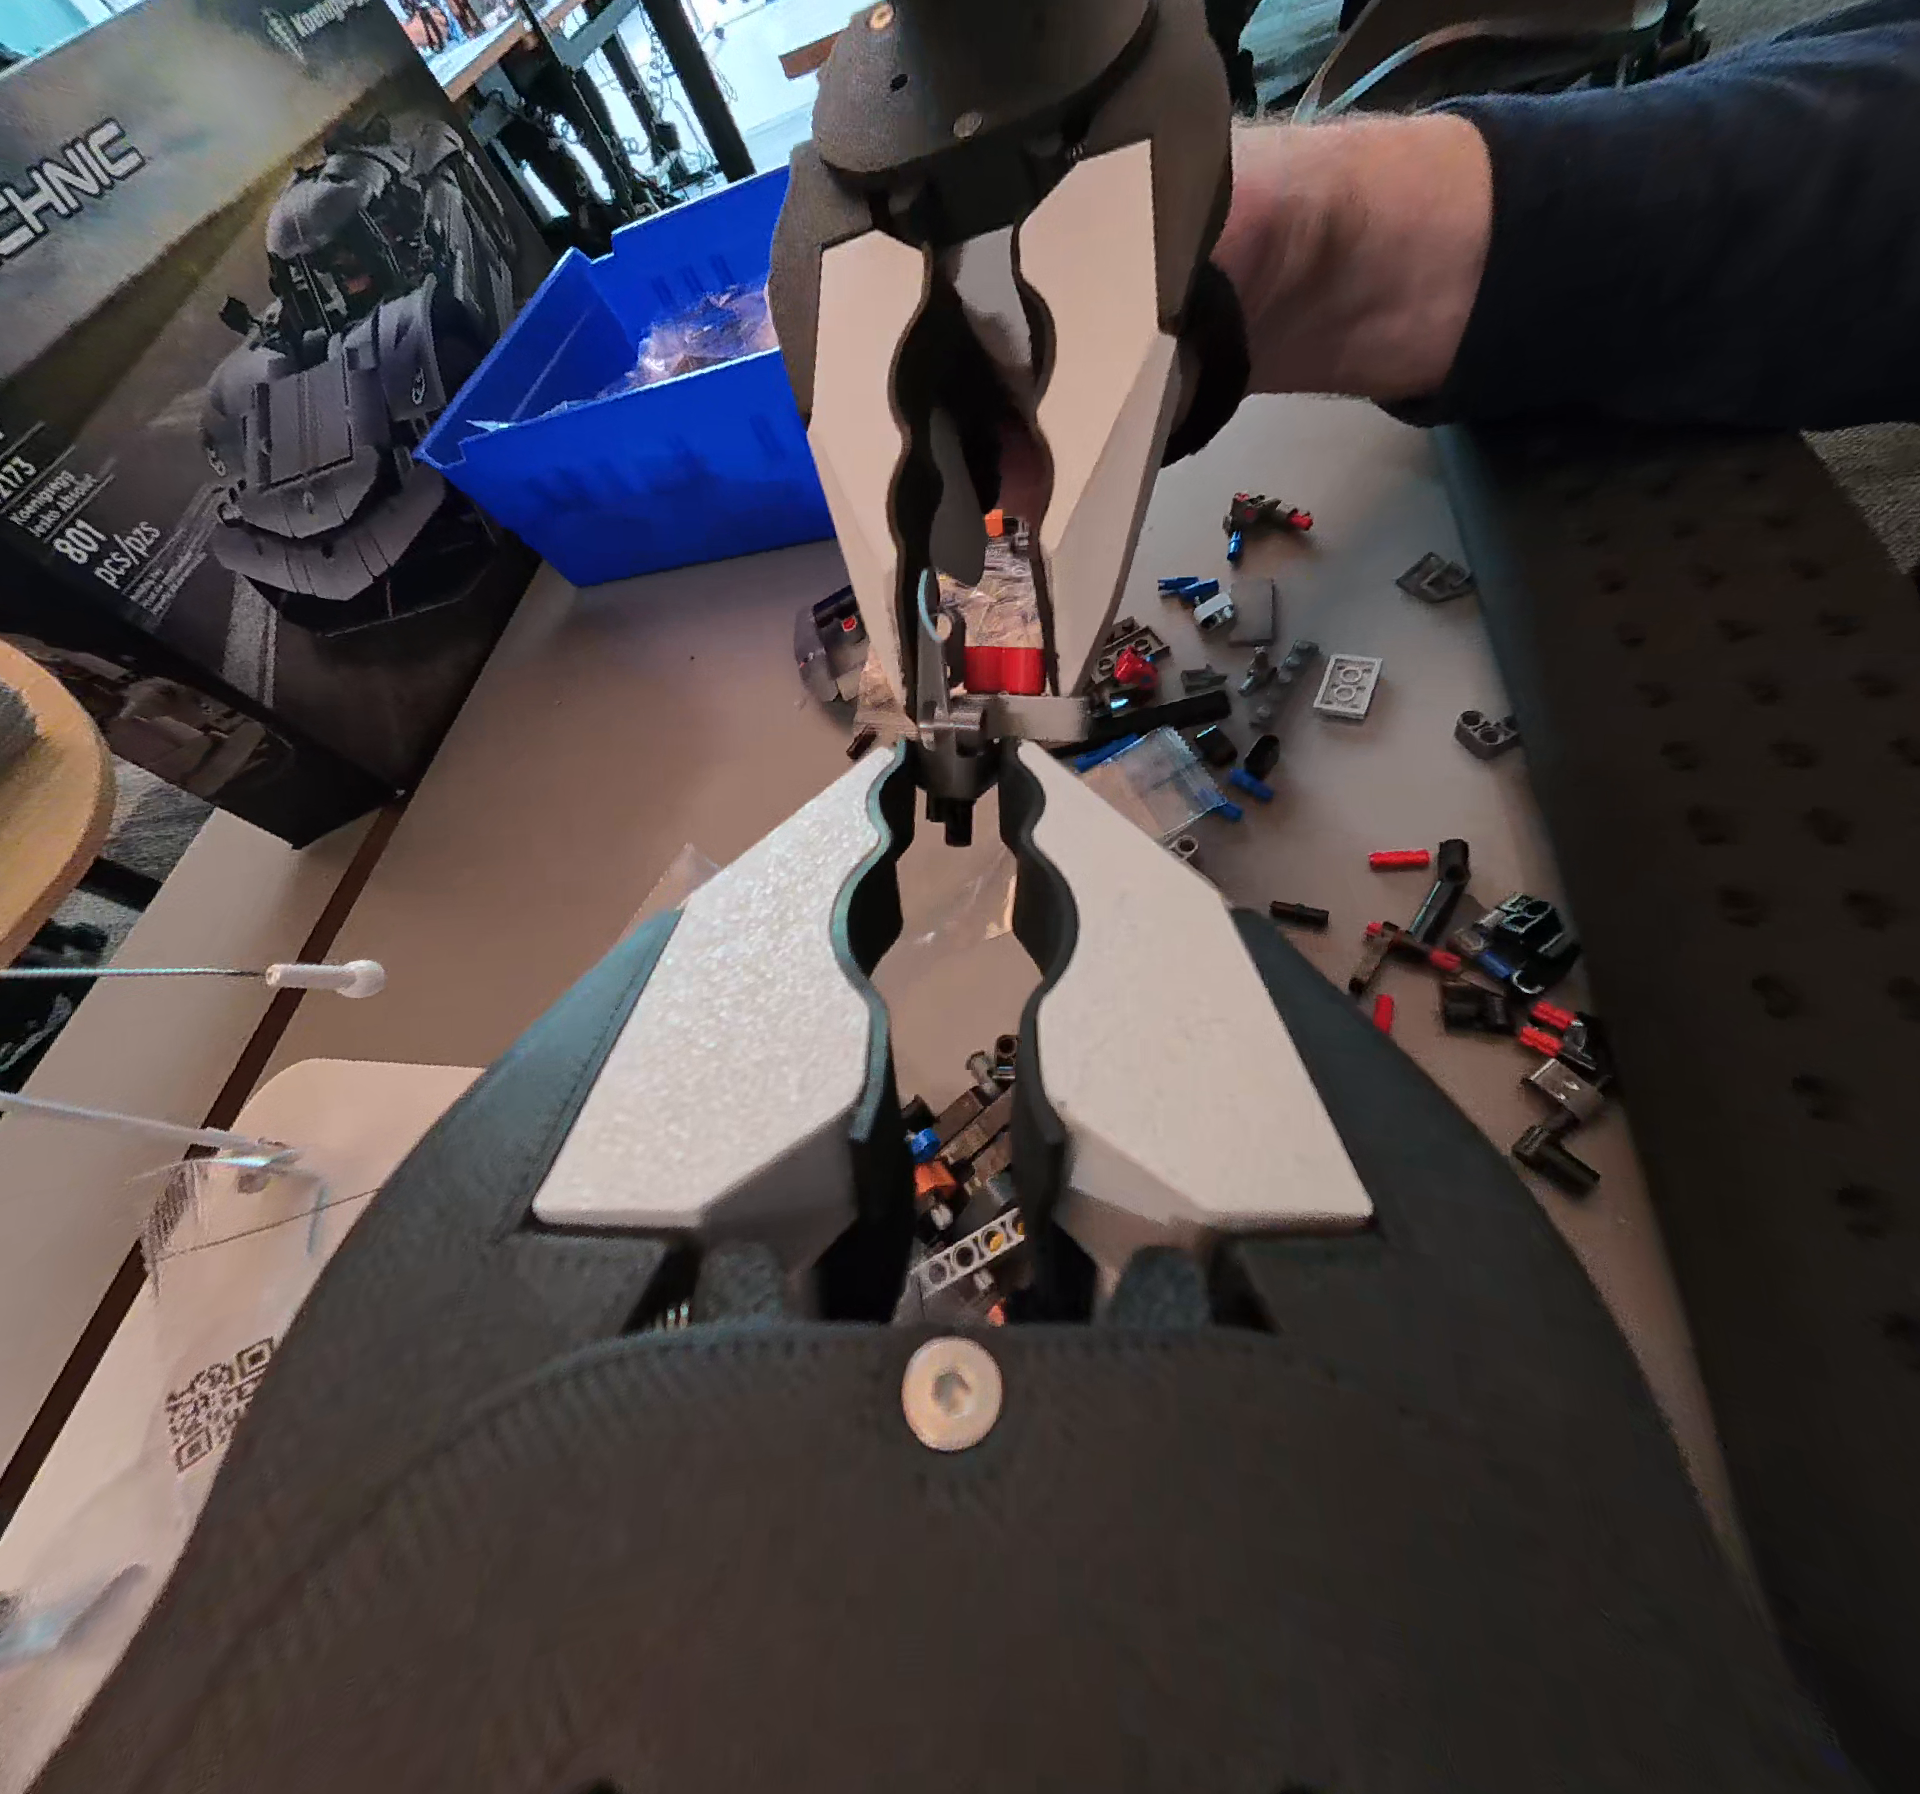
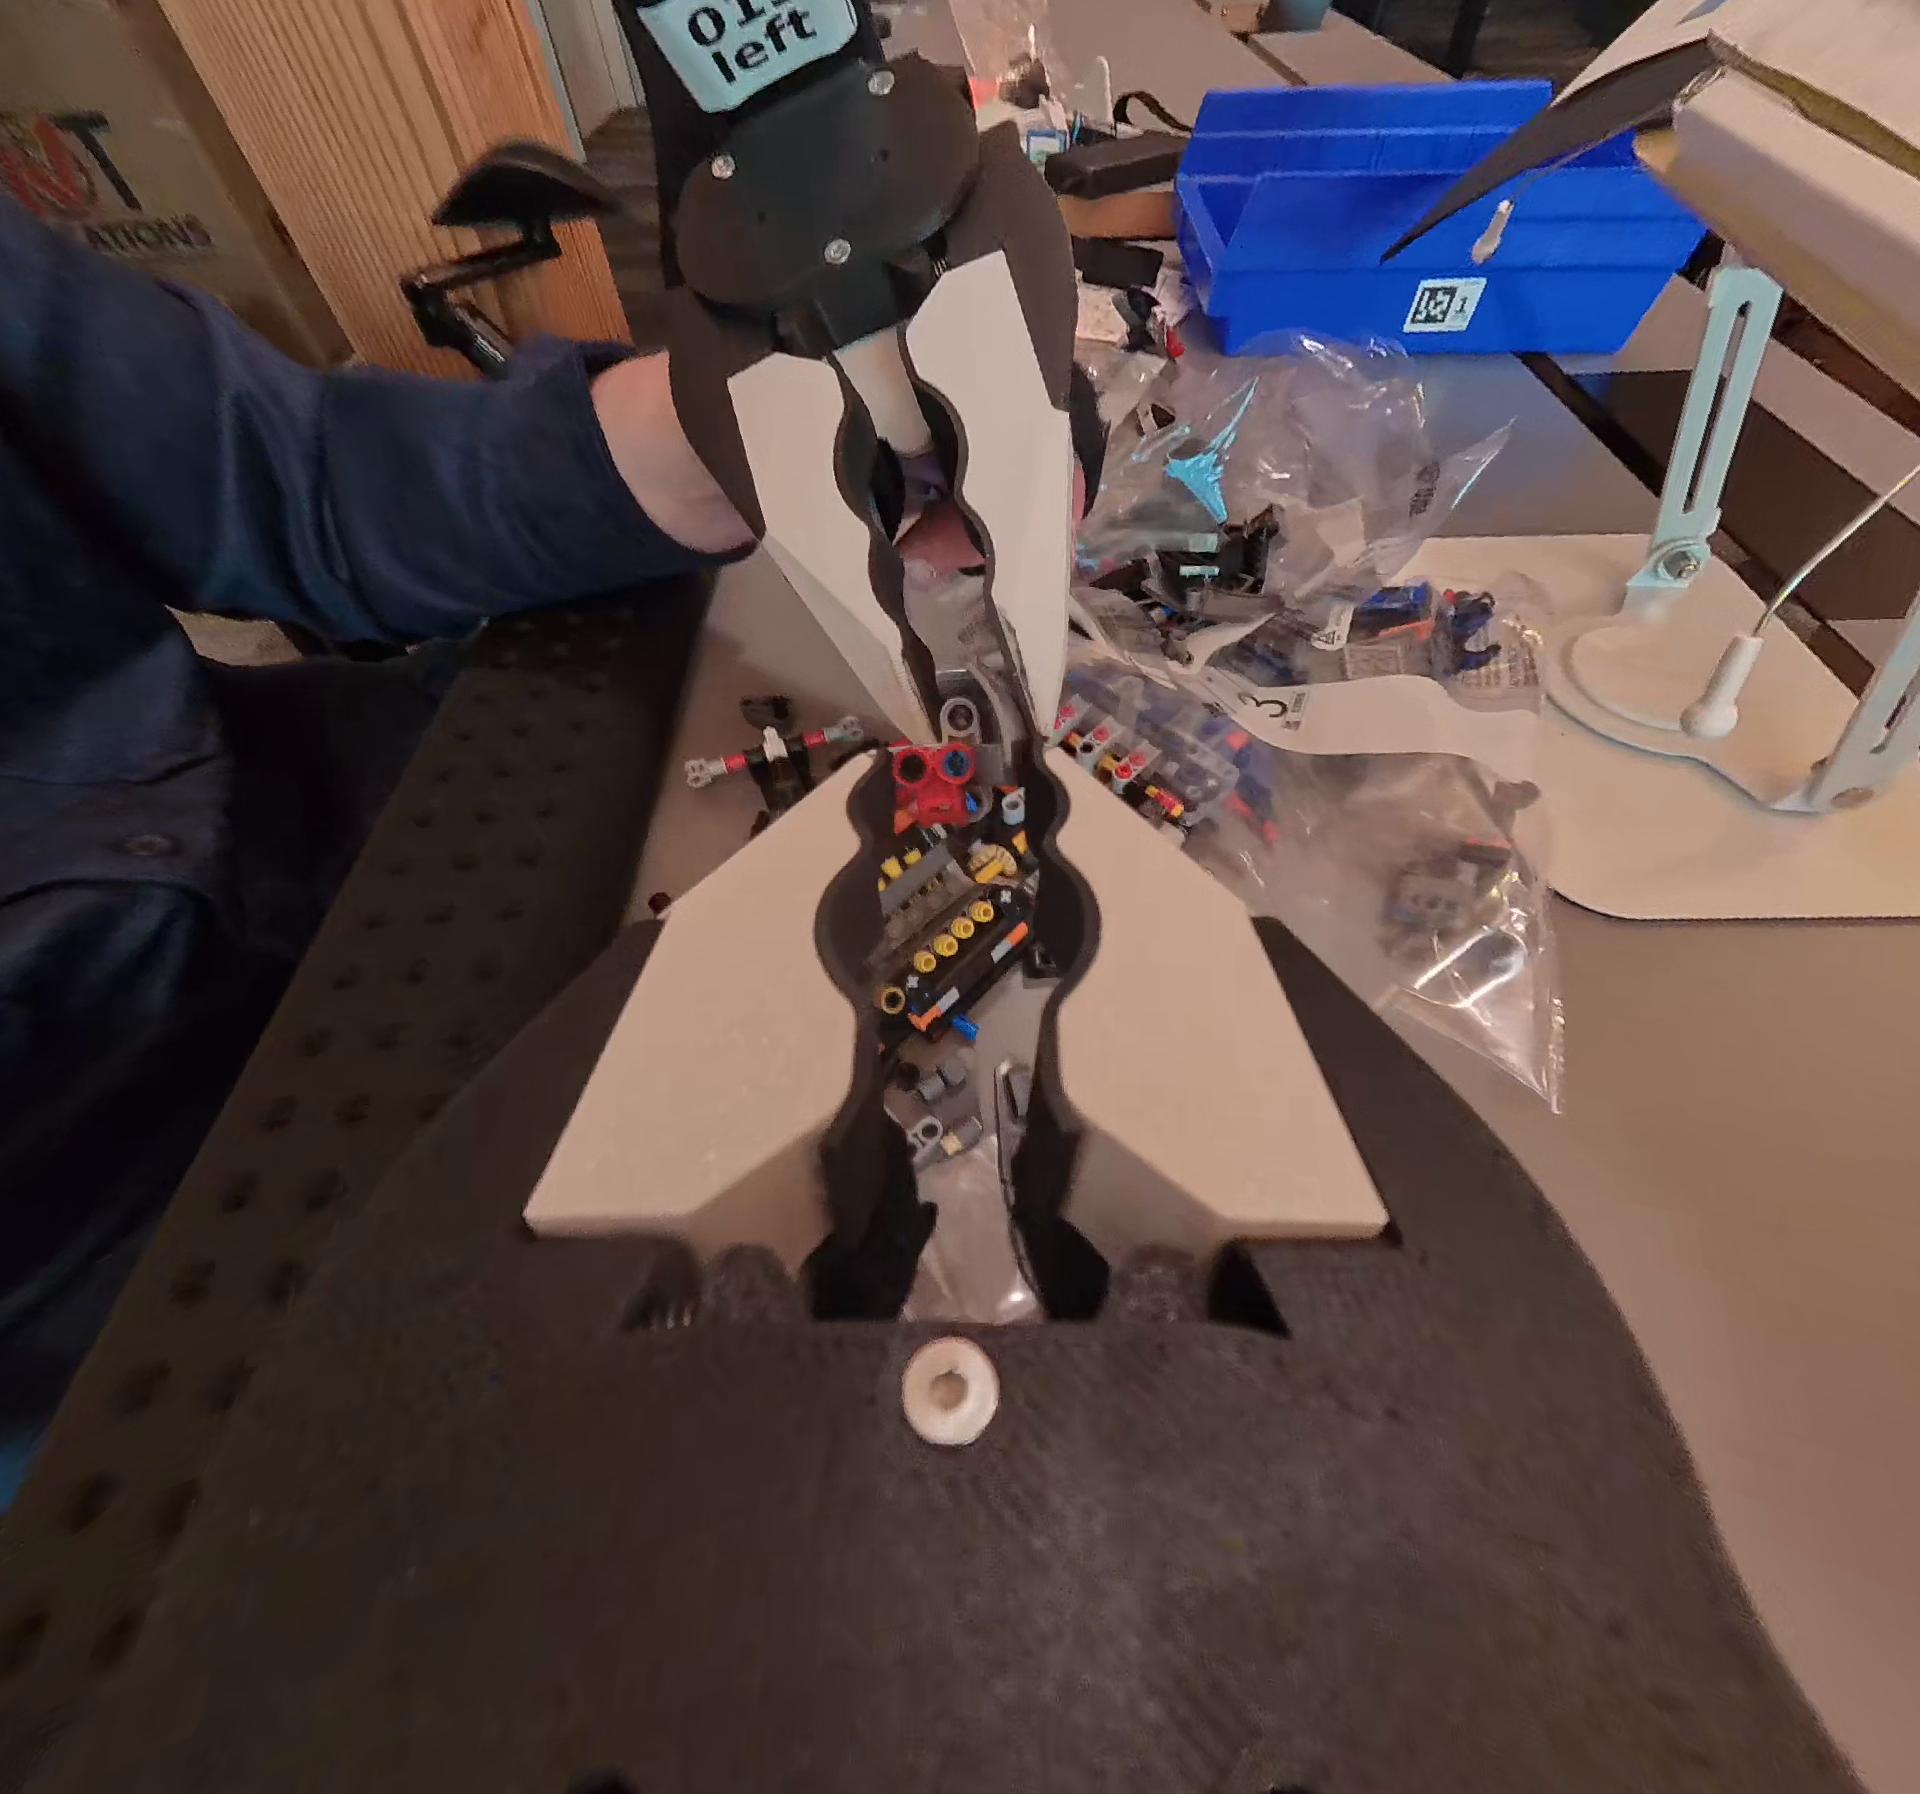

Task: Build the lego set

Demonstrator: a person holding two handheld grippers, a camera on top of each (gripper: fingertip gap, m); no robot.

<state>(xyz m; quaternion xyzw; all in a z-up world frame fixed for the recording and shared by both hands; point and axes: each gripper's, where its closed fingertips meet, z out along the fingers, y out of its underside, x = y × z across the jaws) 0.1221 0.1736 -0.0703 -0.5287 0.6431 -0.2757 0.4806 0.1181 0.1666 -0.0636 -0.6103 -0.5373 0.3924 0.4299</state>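
I bring both hand-held grippers tip to tip above the table (image 1: 623, 705): left hand-held gripper (image 1: 951, 757) pinches a grey lego assembly (image 1: 961, 736); right hand-held gripper (image 2: 961, 757) clamps the red block (image 2: 932, 776), apparently steadying the pieces for joining.

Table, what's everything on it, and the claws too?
Box: one, grey and black, standing at the table edge.
Bin: one, blue, beside the box.
Bags: several, clear, piled near the bin.
Loose pieces: many, black, grey, red, blue, scattered on the table.
Stand: one, white, beside the bags.
Small build: one, grey and red, between both claws.
Left claw: one, white and black, shut on the small build.
Right claw: one, white and black, shut on the small build.
Right hand, left hand: two, blue sleeves, holding the claws.
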